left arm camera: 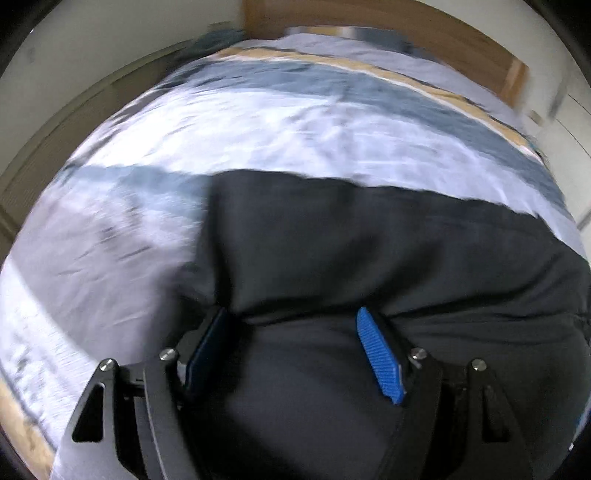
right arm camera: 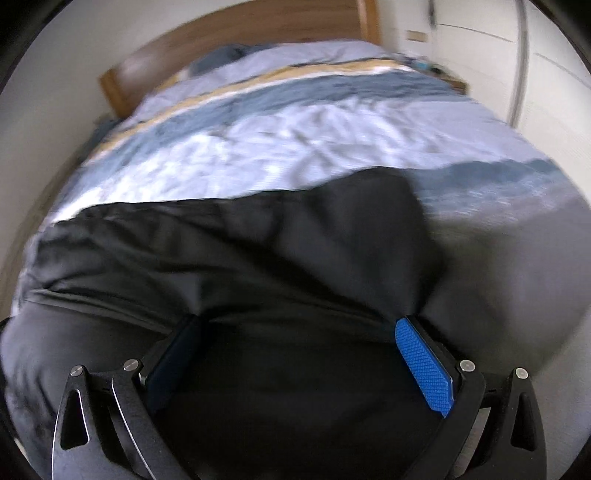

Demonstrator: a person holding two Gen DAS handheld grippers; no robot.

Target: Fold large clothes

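left wrist view: black garment (left arm camera: pixel 369 240) between wide fingers of left hand-held gripper (left arm camera: pixel 295 317)

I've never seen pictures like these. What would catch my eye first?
Most striking is the big black garment spread over the near part of the bed, filling the lower half of both views. Next come the bright blue pads of the two grippers, standing wide apart over the dark cloth. Behind lies a rumpled blue-and-white bedcover with a wooden headboard.
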